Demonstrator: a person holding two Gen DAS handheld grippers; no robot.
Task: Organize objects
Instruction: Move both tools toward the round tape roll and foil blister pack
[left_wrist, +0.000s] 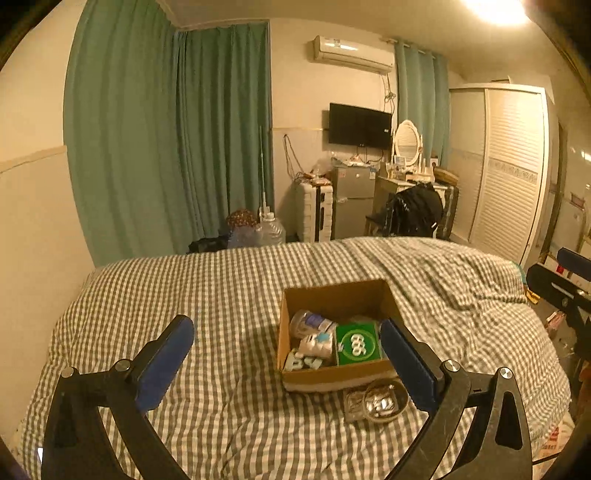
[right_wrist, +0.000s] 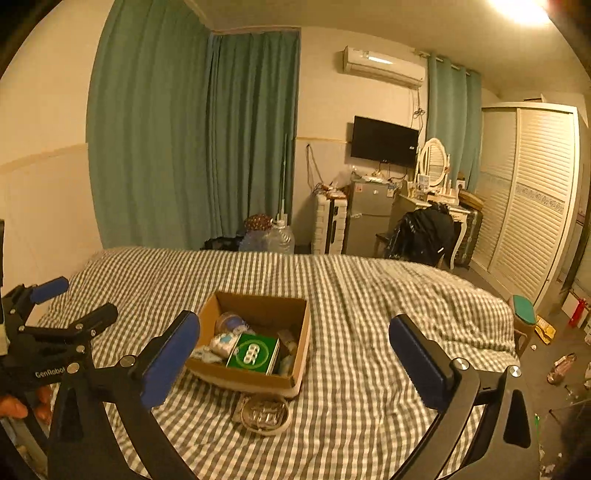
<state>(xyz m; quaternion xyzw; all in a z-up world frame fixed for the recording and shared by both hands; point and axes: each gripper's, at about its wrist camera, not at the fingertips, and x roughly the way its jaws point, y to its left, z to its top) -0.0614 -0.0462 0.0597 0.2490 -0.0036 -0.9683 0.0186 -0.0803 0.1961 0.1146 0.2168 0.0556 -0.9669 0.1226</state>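
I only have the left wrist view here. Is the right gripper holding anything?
Observer: No, the right gripper is open and empty.
Operator: What is hidden at the right end of the brown cardboard box?
Observer: Small pale items, between the green square packet and the box's right wall.
Operator: Who holds the left gripper?
Observer: A hand grips its handle from below.

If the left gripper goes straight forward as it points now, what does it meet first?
Probably the cardboard box on the bed; the open left gripper points at its near left corner. Depth is unclear.
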